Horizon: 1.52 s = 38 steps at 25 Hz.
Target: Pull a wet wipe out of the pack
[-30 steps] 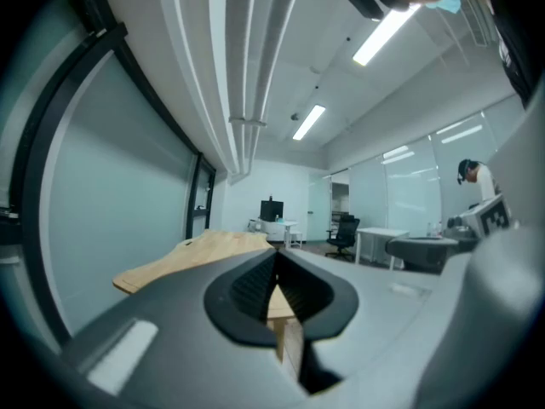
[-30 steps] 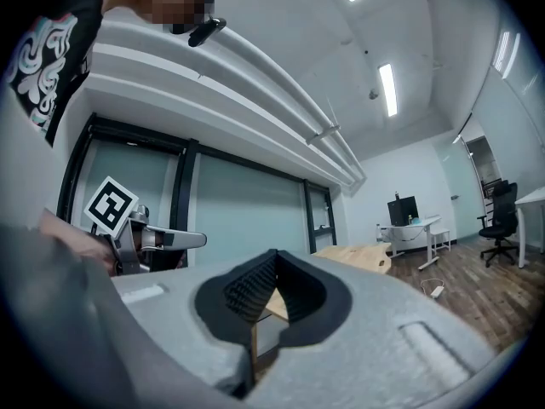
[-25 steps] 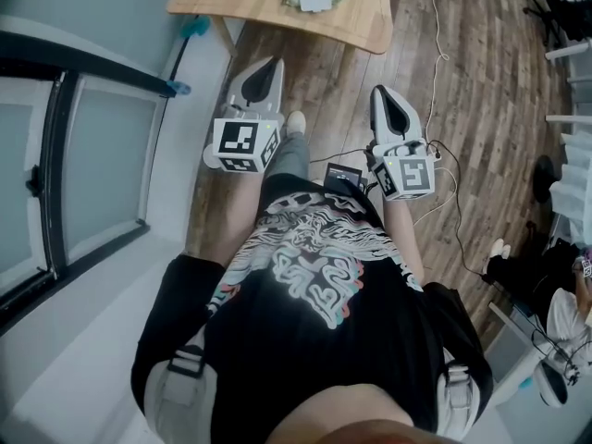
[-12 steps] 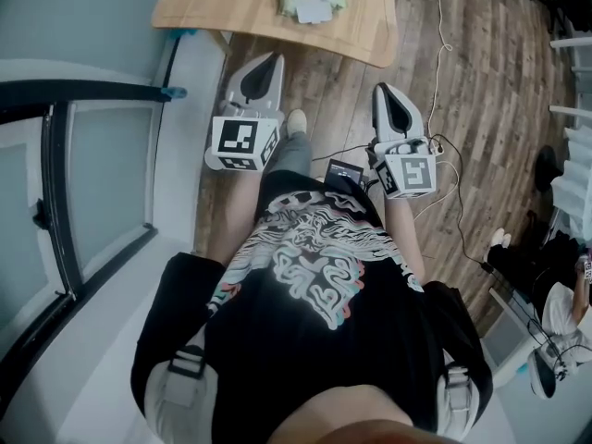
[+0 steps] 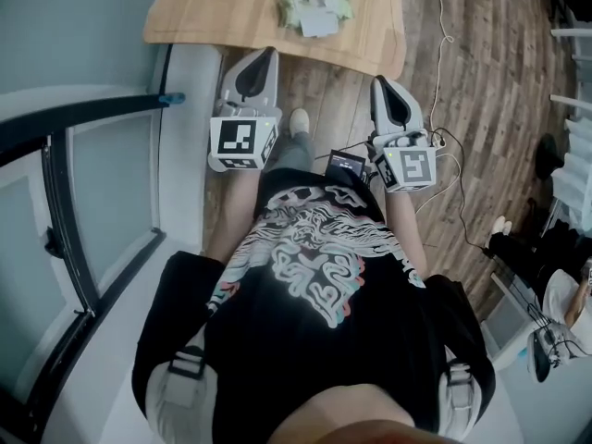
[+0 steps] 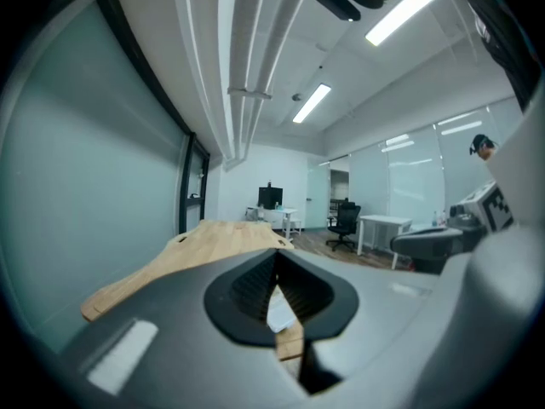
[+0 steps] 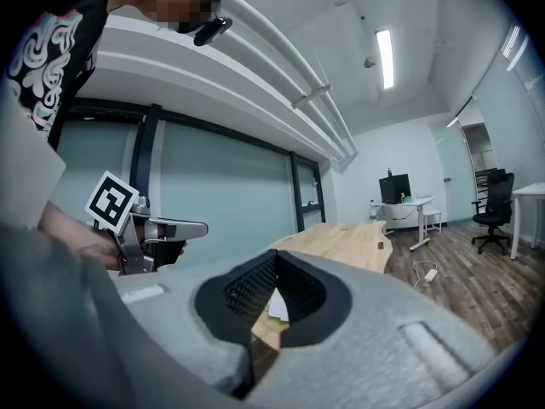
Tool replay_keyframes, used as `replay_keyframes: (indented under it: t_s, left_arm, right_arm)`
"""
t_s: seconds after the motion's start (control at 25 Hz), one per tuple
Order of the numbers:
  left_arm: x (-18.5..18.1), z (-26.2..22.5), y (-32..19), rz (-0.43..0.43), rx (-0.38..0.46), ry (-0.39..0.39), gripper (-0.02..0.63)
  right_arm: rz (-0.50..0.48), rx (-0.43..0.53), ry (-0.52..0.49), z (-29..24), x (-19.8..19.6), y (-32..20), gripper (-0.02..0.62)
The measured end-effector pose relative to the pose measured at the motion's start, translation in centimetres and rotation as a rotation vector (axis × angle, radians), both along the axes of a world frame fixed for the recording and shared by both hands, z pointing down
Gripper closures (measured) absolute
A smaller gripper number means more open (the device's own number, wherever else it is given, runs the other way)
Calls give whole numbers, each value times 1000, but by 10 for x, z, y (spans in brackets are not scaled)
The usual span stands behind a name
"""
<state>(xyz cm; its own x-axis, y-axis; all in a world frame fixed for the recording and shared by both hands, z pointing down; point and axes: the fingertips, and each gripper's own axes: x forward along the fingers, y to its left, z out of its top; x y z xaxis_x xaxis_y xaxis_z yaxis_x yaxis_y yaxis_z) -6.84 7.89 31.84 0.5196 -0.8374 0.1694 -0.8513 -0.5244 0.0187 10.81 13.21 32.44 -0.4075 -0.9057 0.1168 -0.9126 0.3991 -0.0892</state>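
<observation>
Underfoot, the wooden floor (image 5: pixel 481 81) runs beneath the table (image 5: pixel 213 7) and out to its right. Left of the table stands a glass partition (image 5: pixel 102 174) in a dark frame. The table itself is pale wood with rounded corners – its top is bare apart from 1 item.

A person in a black printed shirt (image 5: pixel 314 276) stands just short of the table's near edge, 1 shoe (image 5: pixel 298 120) showing on the floor in front of it, and holds 2 grippers out toward it.

The left gripper (image 5: pixel 264 61) points at the table, its tip at the near edge in the head view. In its own view, the left gripper (image 6: pixel 275 267) has its jaws pressed together with nothing between them. The right gripper (image 5: pixel 384 91) points the same way, near the table's right corner; its jaws are also together and empty.

The wet wipe pack (image 5: pixel 316 9) – pale green with a white flap – lies flat on the table, right of its middle, well apart from both grippers.

A thin cable (image 5: pixel 442 44) trails across the floor right of the table.
</observation>
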Motion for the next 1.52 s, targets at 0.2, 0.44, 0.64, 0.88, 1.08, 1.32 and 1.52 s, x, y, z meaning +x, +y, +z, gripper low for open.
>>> replay_keyframes:
  t_s: [0.2, 0.44, 0.64, 0.88, 1.08, 1.32, 1.52]
  left_arm:
    - [-7, 6, -30, 26, -9, 4, 615]
    - [-5, 16, -57, 60, -17, -12, 615]
    - [-1, 21, -69, 73, -22, -18, 615]
    - [5, 25, -78, 79, -35, -29, 615]
    - [7, 29, -89, 82, -34, -41, 615]
    - [14, 26, -109, 76, -25, -35, 615]
    - [16, 29, -126, 71, -24, -30, 615]
  right_arm:
    - [-15, -16, -5, 7, -15, -29, 597]
    - [10, -20, 8, 11, -17, -51, 597]
    - [37, -27, 11, 13, -9, -60, 597]
    - [47, -23, 7, 11, -4, -69, 597]
    - [47, -29, 6, 16, -4, -79, 597]
    - [38, -19, 13, 13, -3, -102, 597]
    - [45, -25, 28, 16, 2, -118, 597]
